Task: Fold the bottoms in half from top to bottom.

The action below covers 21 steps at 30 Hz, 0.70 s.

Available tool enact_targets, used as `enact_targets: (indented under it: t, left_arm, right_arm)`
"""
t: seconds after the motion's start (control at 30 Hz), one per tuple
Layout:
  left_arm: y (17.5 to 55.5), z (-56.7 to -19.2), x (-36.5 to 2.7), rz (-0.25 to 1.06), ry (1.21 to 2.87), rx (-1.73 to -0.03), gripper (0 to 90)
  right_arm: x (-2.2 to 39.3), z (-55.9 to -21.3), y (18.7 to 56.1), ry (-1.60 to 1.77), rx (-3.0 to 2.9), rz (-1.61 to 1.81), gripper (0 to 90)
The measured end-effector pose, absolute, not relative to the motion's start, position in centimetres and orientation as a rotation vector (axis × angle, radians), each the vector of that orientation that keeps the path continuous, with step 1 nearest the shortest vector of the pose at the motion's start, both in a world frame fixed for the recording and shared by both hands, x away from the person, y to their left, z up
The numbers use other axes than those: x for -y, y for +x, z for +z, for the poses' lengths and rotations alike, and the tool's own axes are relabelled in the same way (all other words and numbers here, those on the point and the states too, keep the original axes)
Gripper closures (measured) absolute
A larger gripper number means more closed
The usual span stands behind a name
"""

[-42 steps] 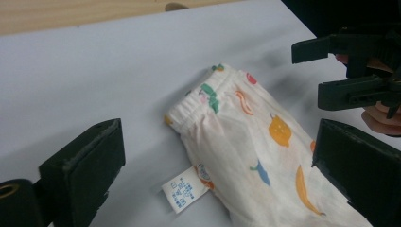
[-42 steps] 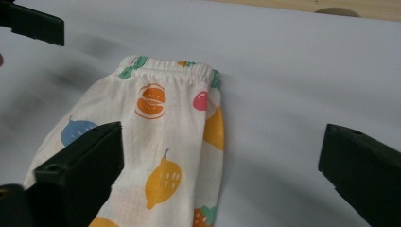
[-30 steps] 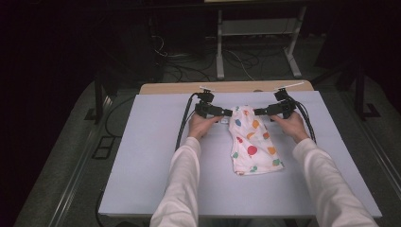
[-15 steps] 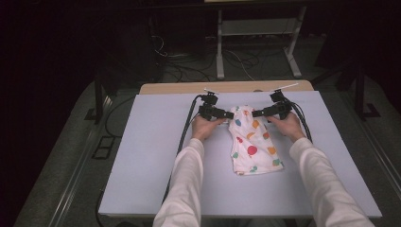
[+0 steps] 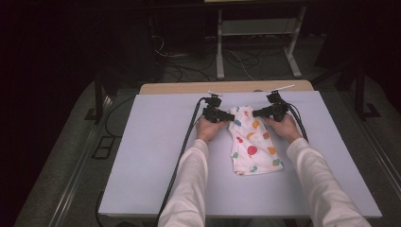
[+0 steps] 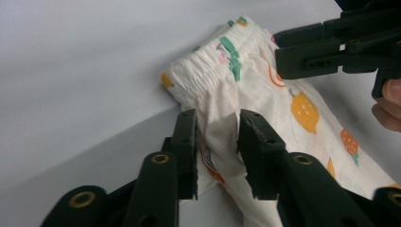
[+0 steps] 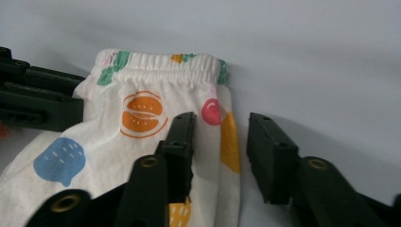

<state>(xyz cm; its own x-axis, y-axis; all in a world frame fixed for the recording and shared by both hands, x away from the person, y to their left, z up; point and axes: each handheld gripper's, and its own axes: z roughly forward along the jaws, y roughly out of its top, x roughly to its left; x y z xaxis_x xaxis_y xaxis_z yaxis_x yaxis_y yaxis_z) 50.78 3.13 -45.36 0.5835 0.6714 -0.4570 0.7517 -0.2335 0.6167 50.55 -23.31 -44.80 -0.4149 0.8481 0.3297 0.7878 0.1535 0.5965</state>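
Both grippers' fingers just closing at waistband of fruit-print shorts (image 5: 251, 142) on worktop (image 5: 142, 156): left gripper (image 6: 216, 142) pinching side fold; right gripper (image 7: 220, 146) straddling edge, not clamped.

Dark room — grey floor (image 5: 56, 156), cables (image 5: 236, 59)

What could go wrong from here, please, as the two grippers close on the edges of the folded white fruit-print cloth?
The right gripper straddles the edge of the white fruit-print cloth, with one jaw off the fabric, so it might pinch only a sliver and slip.

The left gripper, its jaws just closing, has bunched a fold; it may catch a single layer, so lifting could open the cloth unevenly.
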Motion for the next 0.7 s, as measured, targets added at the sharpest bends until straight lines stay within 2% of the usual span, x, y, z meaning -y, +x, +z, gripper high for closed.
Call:
enact_targets:
  t: [0.27,0.7]
  left_arm:
    - [50.8,-45.4,-3.2,-0.145,1.96,-1.149,86.2]
    - [50.2,-44.5,-2.8,-0.11,1.959,-1.115,88.4]
  right_arm:
    - [23.1,-44.8,50.3,1.638,-2.369,1.127,85.0]
    - [23.6,-43.8,49.5,1.584,-2.357,1.144,88.3]
